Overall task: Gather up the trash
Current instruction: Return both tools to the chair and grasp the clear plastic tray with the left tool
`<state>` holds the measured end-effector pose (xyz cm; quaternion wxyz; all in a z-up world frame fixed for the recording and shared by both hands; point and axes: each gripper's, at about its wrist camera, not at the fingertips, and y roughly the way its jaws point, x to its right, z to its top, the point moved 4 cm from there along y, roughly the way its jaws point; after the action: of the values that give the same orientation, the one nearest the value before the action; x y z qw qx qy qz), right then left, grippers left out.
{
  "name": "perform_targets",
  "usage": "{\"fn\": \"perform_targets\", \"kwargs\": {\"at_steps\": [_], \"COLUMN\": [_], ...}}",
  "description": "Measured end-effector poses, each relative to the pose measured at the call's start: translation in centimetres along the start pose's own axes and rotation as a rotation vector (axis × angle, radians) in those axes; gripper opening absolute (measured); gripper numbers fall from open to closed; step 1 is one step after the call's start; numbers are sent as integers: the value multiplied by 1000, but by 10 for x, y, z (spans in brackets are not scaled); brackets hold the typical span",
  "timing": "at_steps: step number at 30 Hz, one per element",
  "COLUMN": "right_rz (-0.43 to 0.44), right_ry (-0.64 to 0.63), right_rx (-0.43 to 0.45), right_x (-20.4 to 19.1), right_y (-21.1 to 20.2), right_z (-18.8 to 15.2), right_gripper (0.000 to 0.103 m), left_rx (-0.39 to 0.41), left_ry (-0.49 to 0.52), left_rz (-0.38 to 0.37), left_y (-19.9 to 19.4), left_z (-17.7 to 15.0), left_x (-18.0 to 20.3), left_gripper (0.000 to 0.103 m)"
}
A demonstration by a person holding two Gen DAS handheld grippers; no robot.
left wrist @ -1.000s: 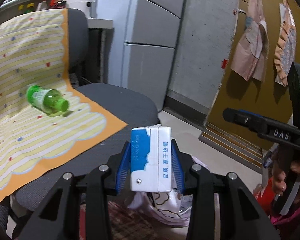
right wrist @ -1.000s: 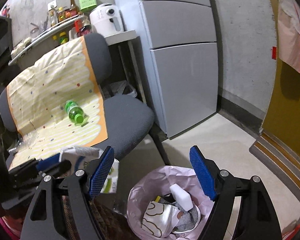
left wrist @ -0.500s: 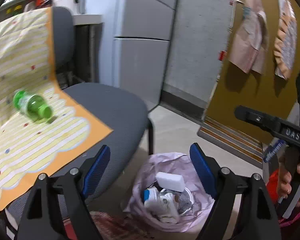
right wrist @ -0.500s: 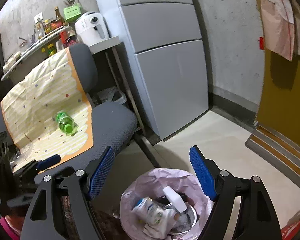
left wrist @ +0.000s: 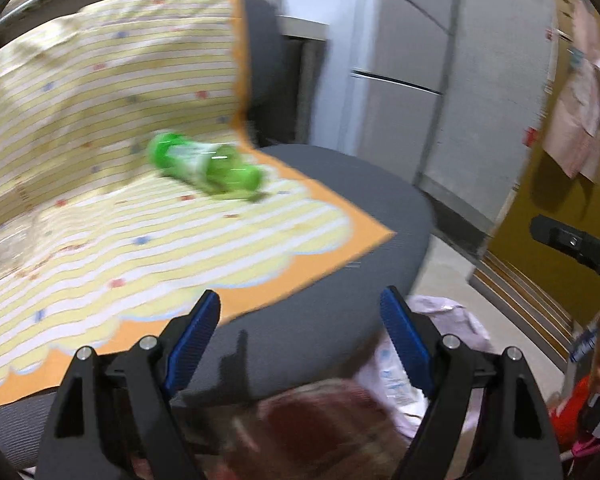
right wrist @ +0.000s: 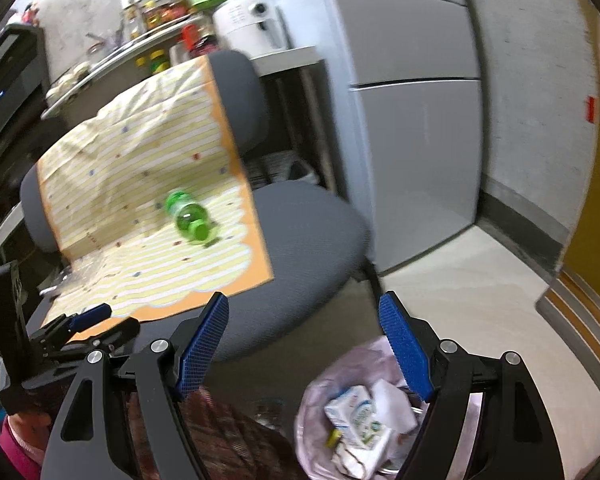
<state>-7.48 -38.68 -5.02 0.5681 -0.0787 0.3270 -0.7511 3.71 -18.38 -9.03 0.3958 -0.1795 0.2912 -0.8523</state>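
Change: a second ago your left gripper (left wrist: 300, 340) was pinching the milk carton (right wrist: 358, 424); now it's empty, spread wide and swung over the chair.
Carton: lying in the pink-lined trash bin (right wrist: 320, 392), right under your right gripper (right wrist: 306, 344).
Right gripper: spread wide too, nothing in it.
Bottle: green bottle (left wrist: 204, 166) lies on its side on the striped cloth (left wrist: 100, 216), well ahead of your left fingers, cap toward the seat's front edge.
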Motion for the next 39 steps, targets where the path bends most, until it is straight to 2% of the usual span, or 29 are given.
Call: {"fn": "perform_targets", "kwargs": {"at_steps": [7,12,19,20,25,27,29,31,32,39], "right_rz": [101,161,179,176,165,172,185,184,183,164], "right_ry": [-101,-159,-237,-243,-298,-307,-312,-320,-323,-374], "right_rx": [-29,-53,-54,-53,-70,-91,-112,-129,-127,-153], "right_x": [-63,-103,-146,-150,-166,-170,-173,-177,-180,-196], "right_y": [36,63,104,109,149,167,182,198,204,248], "right_z": [13,21,32,33,47,54,61,68,72,84], "right_gripper": [78,78,77,77,62,62,64,76,78,82], "left_rx": [18,12,24,26,14,6,1,-2,-4,-79], "left_ry": [-135,-267,-439,-451,-492,-498,-509,-537,-557,-714], "left_rz": [194,337,585,602,651,653,666,693,709,763], "left_y": [-21,-36,-45,-45,-34,-26,-19,-14,-14,2], "left_z": [3,5,18,19,27,29,33,34,33,18], "left_x": [-93,-168,-268,-276,-302,-312,-321,-336,-344,-384], "left_gripper": [81,81,76,75,70,69,69,69,69,71]}}
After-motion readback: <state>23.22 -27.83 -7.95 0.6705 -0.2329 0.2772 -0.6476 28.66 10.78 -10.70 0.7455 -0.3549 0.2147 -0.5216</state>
